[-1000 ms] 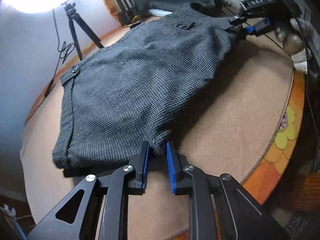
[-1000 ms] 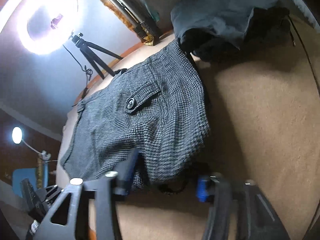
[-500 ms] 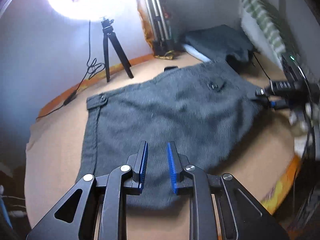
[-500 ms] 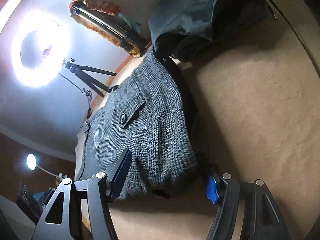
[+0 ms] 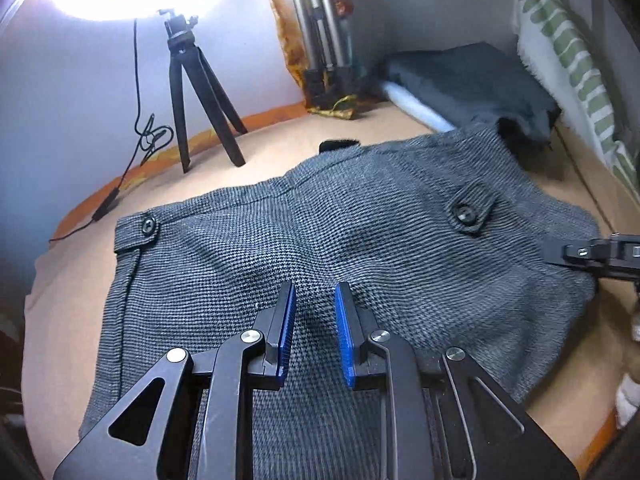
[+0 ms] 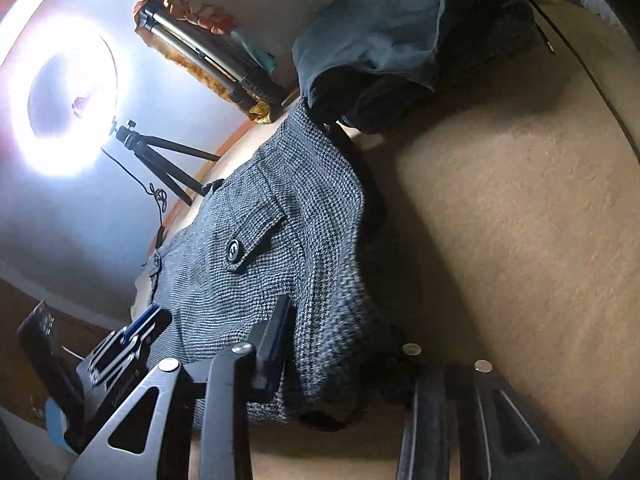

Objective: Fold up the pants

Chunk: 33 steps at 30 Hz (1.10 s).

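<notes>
The pants (image 5: 360,280) are lying folded over on the tan table (image 5: 260,152), button flap up. A second ago the left gripper (image 5: 315,332) sat right at the near edge of the pants with the cloth bunched against its tips; now it hangs over the middle of the pants, jaws apart, nothing in them, and the fabric lies flatter. So I'd say that fold is basically down and it's smoothing time.

The right gripper (image 6: 344,344) straddles the pants' end, jaws wide apart around the fabric, not pinching that I can see; its far finger is dark and blurry.

The left view shows the whole spread of the pants, plus the tripod (image 5: 192,92) beyond them. Only the right view shows the thick rolled end of the pants and the dark pile (image 6: 408,32) touching their far corner.
</notes>
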Available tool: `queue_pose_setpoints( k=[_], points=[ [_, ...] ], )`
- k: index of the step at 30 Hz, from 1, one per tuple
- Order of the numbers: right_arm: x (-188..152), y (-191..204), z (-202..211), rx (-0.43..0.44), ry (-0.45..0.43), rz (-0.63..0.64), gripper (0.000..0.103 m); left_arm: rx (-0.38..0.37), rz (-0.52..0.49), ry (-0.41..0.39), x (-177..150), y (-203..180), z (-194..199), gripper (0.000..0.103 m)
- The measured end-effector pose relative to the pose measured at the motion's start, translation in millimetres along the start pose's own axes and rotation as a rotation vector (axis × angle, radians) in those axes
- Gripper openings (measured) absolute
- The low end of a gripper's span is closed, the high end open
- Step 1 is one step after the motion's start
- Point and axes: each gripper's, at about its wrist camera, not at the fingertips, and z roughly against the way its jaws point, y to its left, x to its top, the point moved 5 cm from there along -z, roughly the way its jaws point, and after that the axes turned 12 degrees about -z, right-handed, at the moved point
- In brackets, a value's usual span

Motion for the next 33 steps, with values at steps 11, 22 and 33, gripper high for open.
queue_pose_setpoints(
  k=[11,22,33],
  points=[
    [3,19,13,0.001,-0.040,0.116,0.022,0.031,-0.048,0.036,-8,-6,-17,0.018],
    [0,45,24,-0.020,-0.099,0.213,0.018,0.044,-0.048,0.026,-10,-17,-18,0.018],
    [8,69,28,-0.020,-0.134,0.252,0.016,0.019,0.039,0.026,-23,3,18,0.022]
  ],
)
